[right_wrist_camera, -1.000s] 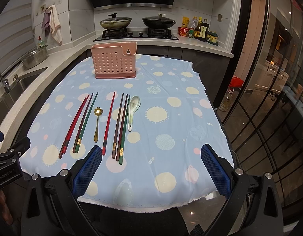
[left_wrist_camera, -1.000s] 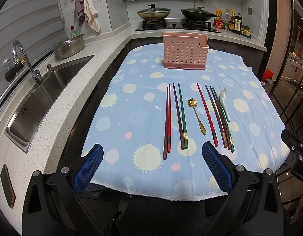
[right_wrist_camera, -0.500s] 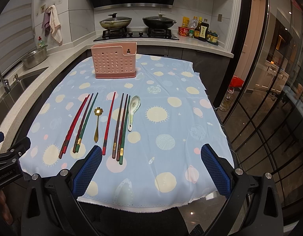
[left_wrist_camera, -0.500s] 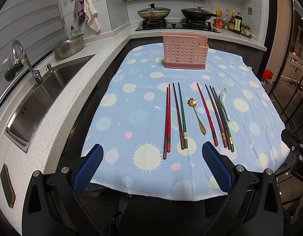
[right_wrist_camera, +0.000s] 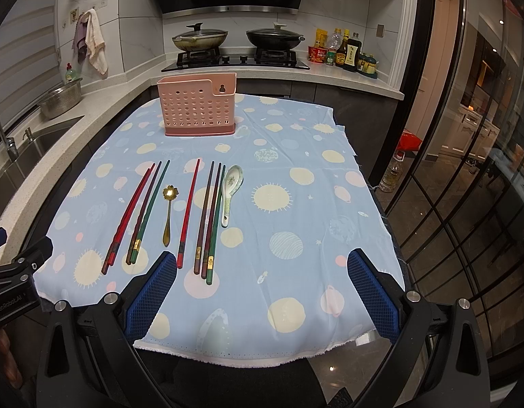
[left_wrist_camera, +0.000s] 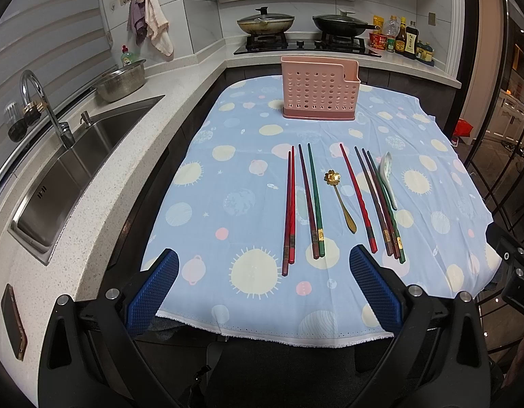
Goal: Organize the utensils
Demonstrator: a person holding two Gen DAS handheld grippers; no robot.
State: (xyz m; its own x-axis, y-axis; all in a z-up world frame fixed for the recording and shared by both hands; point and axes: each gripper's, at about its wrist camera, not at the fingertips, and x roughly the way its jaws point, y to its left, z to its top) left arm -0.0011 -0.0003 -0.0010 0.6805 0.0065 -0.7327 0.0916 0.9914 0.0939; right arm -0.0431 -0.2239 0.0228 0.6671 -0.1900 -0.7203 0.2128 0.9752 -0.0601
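A pink perforated utensil holder point(left_wrist_camera: 319, 90) point(right_wrist_camera: 198, 105) stands upright at the far end of a blue patterned cloth point(left_wrist_camera: 227, 183) point(right_wrist_camera: 296, 224). Several red, brown and green chopsticks point(left_wrist_camera: 311, 200) point(right_wrist_camera: 139, 214) lie side by side mid-table. A gold flower spoon point(left_wrist_camera: 340, 197) point(right_wrist_camera: 168, 210) lies among them. A white ceramic spoon point(left_wrist_camera: 387, 176) point(right_wrist_camera: 230, 193) lies at their right. My left gripper point(left_wrist_camera: 263, 261) is open and empty above the near cloth edge. My right gripper point(right_wrist_camera: 262, 265) is open and empty, near the chopsticks' ends.
A steel sink point(left_wrist_camera: 68, 166) with tap and a metal bowl point(left_wrist_camera: 120, 83) are on the counter at left. A stove with two pans point(right_wrist_camera: 238, 39) and sauce bottles point(right_wrist_camera: 347, 52) stand behind the table. A phone point(left_wrist_camera: 13, 323) lies on the near left counter. Glass doors point(right_wrist_camera: 466, 170) are right.
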